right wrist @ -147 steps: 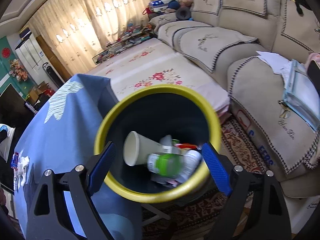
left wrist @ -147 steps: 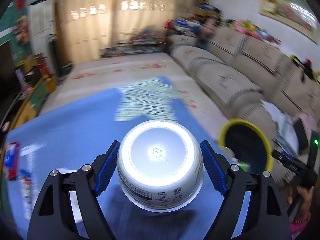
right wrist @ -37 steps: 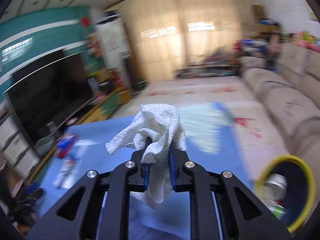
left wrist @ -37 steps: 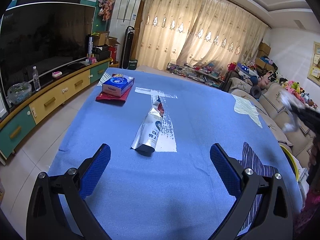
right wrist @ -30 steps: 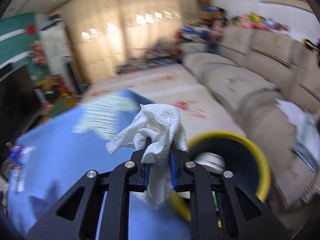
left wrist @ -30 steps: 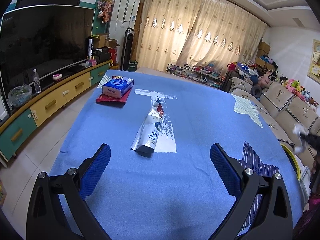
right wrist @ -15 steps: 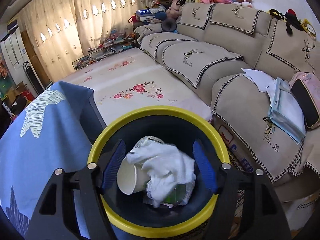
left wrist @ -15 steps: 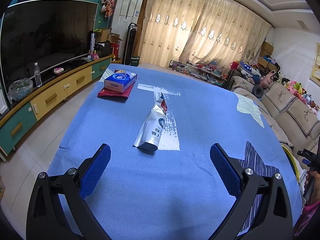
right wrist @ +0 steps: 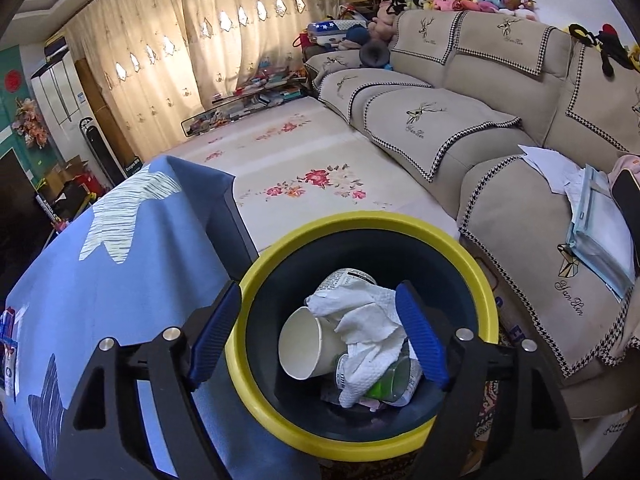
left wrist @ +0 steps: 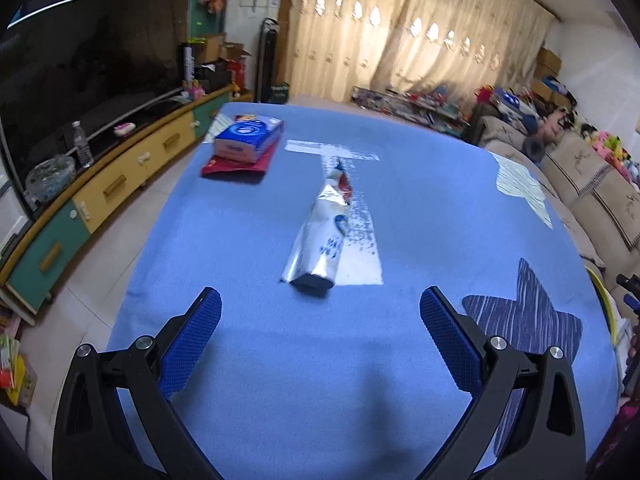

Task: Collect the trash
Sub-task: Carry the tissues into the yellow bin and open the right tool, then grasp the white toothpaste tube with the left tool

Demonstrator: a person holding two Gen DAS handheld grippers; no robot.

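A silver foil wrapper (left wrist: 322, 236) lies in the middle of the blue table (left wrist: 248, 360). My left gripper (left wrist: 320, 332) is open and empty, a short way in front of the wrapper. My right gripper (right wrist: 316, 332) is open and empty above the yellow-rimmed bin (right wrist: 476, 272) beside the table. In the bin lie a crumpled white paper towel (right wrist: 368, 332), a paper cup (right wrist: 306, 342), a white container (right wrist: 348, 280) and other trash. The bin's rim also shows at the right edge of the left wrist view (left wrist: 604, 300).
A blue tissue pack (left wrist: 248, 140) lies on a red packet (left wrist: 240, 166) at the table's far left. A TV cabinet (left wrist: 92, 188) runs along the left. A beige sofa (right wrist: 500, 152) stands behind the bin, with papers (right wrist: 592, 216) on it.
My right gripper carried the paper towel over the bin, opened and let it fall in. My left gripper has moved slightly closer to the foil wrapper.
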